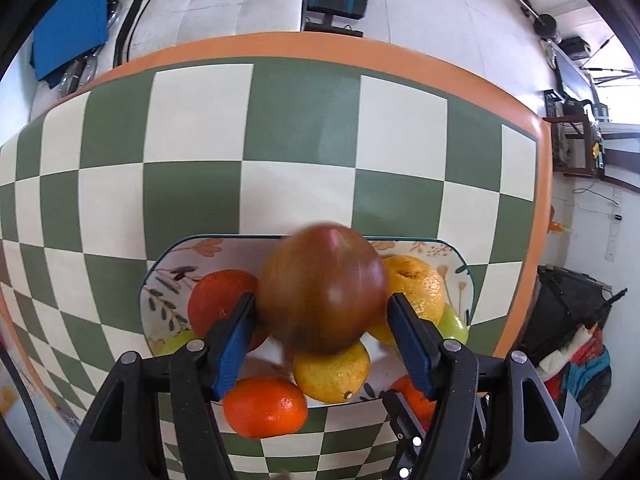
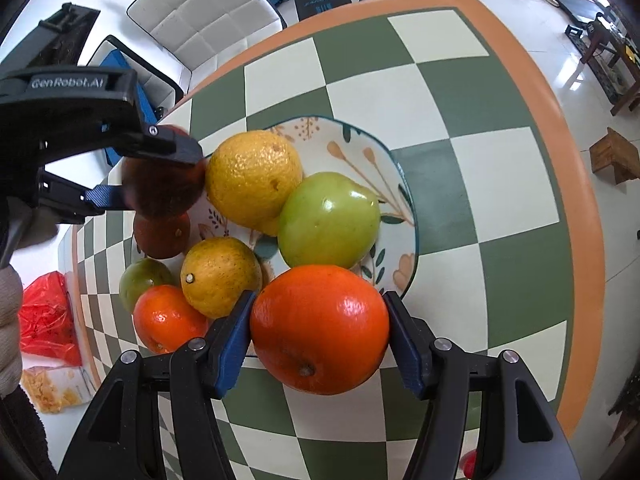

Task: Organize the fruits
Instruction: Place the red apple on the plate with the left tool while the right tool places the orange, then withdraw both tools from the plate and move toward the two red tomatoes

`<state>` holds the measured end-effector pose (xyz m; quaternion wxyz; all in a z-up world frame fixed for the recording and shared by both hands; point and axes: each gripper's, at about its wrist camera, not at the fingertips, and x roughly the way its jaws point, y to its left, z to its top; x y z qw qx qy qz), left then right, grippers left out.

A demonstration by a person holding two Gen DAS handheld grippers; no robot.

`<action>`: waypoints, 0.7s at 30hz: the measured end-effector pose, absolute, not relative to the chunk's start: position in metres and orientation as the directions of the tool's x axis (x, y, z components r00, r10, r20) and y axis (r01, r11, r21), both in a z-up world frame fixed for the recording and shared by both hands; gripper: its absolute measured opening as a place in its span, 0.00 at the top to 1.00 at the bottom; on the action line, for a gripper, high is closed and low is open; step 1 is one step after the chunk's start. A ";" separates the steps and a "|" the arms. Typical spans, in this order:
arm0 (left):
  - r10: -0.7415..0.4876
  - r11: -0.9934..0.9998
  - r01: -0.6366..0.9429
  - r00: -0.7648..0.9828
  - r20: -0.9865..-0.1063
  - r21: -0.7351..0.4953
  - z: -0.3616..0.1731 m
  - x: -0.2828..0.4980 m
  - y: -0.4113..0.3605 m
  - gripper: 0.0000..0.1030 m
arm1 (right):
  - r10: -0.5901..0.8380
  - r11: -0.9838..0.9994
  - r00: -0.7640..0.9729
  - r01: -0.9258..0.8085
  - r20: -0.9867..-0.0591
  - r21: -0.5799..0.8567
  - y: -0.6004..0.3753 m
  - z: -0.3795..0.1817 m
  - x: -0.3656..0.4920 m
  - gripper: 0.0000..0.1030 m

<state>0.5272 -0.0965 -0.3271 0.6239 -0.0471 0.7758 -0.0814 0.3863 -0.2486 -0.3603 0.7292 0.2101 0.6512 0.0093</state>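
My left gripper [image 1: 320, 322] has its fingers [image 1: 234, 344] closed on a dark red-brown fruit [image 1: 322, 288], blurred in the left wrist view, so I take it for a tomato or plum but cannot say which. It sits above the floral plate [image 1: 188, 256], which lies on the green-and-cream checkered counter [image 1: 200, 120]. Beneath it on the plate I see a yellow citrus [image 1: 332, 372] at 6 o'clock, another yellow citrus [image 1: 416, 280] at 3 o'clock, a red-orange fruit [image 1: 218, 296] at 9 o'clock, and a tangerine [image 1: 266, 406] at 7 o'clock overhanging the near rim. My right gripper [image 2: 320, 334] has its fingers [image 2: 232, 346] pressed on both sides of a large orange [image 2: 320, 328], which hangs over the near edge of the plate [image 2: 360, 148]. From that orange, a green apple [image 2: 330, 220] lies just beyond at 12 o'clock, a big yellow citrus [image 2: 254, 178] at 11 o'clock touching the apple, and a smaller yellow citrus [image 2: 220, 276] at 10 o'clock. A small tangerine [image 2: 168, 318] lies at 9 o'clock, with a small green fruit [image 2: 142, 280] behind it. In this view my left gripper [image 2: 160, 168] shows at the upper left, its dark fruit [image 2: 164, 188] over the plate's far-left edge.
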 end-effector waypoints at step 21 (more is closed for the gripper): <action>-0.083 0.994 0.083 0.071 -0.994 -0.077 -0.270 0.433 -0.052 0.10 | 0.139 0.971 0.264 0.152 -0.954 0.183 -0.248 -0.295 0.363 0.07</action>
